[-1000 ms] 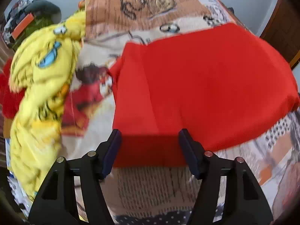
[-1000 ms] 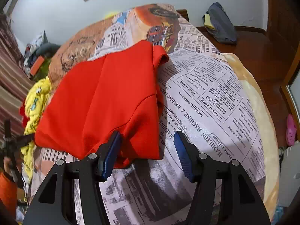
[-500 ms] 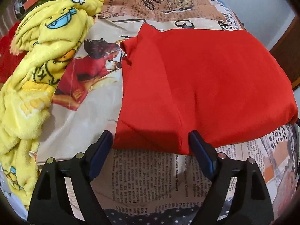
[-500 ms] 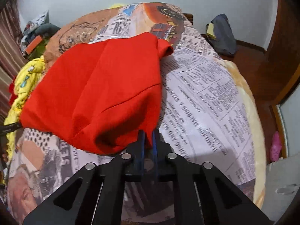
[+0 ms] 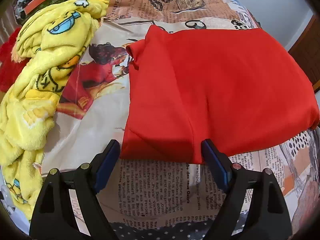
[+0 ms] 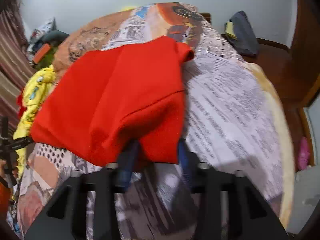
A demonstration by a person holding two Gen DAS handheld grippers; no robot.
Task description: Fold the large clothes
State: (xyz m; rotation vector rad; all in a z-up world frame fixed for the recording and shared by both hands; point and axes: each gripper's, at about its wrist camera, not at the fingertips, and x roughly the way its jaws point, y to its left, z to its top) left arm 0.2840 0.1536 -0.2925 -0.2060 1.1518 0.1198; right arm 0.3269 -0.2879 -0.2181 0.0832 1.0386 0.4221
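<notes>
We're over the bed [image 5: 152,182] with its newspaper-print cover, and the red garment [image 5: 220,84] lies spread across the middle of it, its near hem facing us and a sleeve poking out at the far corner on each side. Our left gripper [image 5: 161,154] hangs with its jaws wide apart, straddling the near left corner of the hem; the blue pads flank the cloth without pressing it. Our right gripper [image 6: 158,152] sits at the near right corner, its jaws opening, a bunched fold of red cloth between them, though the blur keeps us from judging how firmly the pads bear on it. To do this step well, we'd say both grippers need an equal bite on the hem before anything lifts: the left should dip so one pad slides under the corner and takes every layer. Then we raise both corners level and carry them toward the far edge together, or the fold will skew. The yellow fleece blanket [image 5: 40,76] heaped at the left stays clear.
</notes>
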